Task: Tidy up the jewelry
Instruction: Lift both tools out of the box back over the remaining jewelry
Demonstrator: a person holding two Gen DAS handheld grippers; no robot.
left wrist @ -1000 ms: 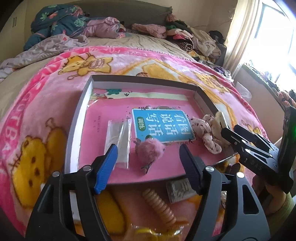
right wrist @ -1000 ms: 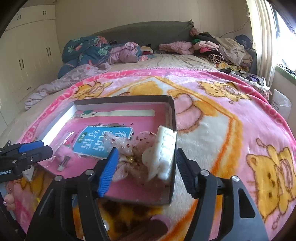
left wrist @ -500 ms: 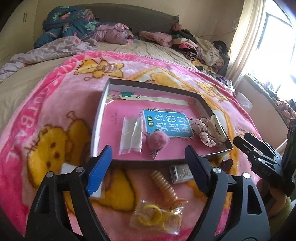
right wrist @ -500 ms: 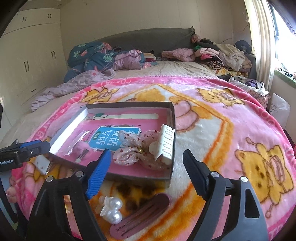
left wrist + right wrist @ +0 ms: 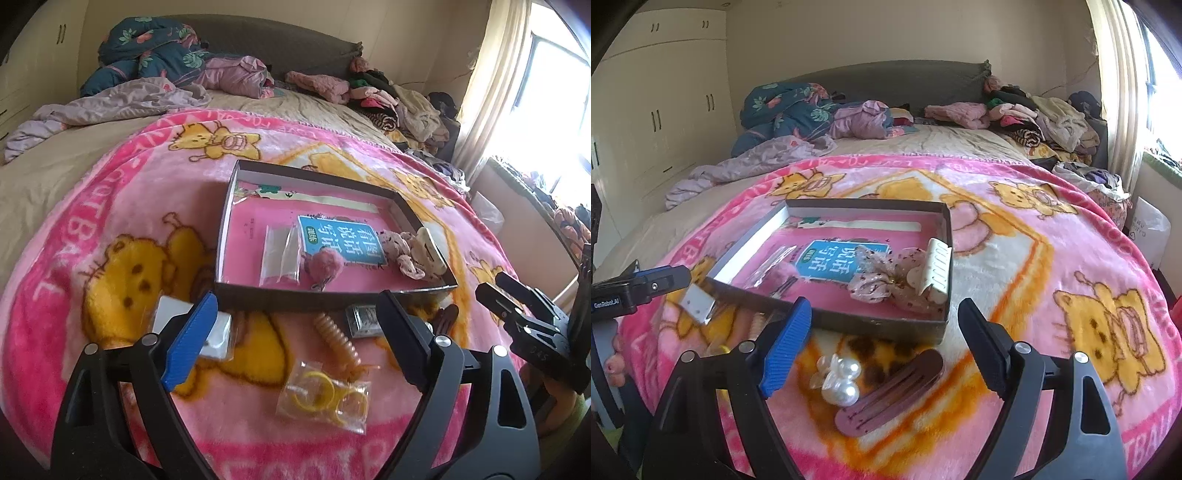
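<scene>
Left gripper (image 5: 295,339): jaws opening, wide apart, nothing between; hovering above loose items in front of tray.
Right gripper (image 5: 884,345): spread wide, empty; above pearl clip.
Tray (image 5: 332,295): on pink blanket (image 5: 110,206); already holding scrunchie (image 5: 882,282), white claw clip (image 5: 938,273), pompom clip (image 5: 325,264).
Pearl clip (image 5: 839,380): hard, smooth, likely slippery; best pinched across metal base.
Brown hair clip (image 5: 890,393): flat, stiff, light; take by long edges.
Ring packet (image 5: 325,397): crinkly film, featherweight; left view only.
Coil tie (image 5: 336,341): springy, left view only.
</scene>
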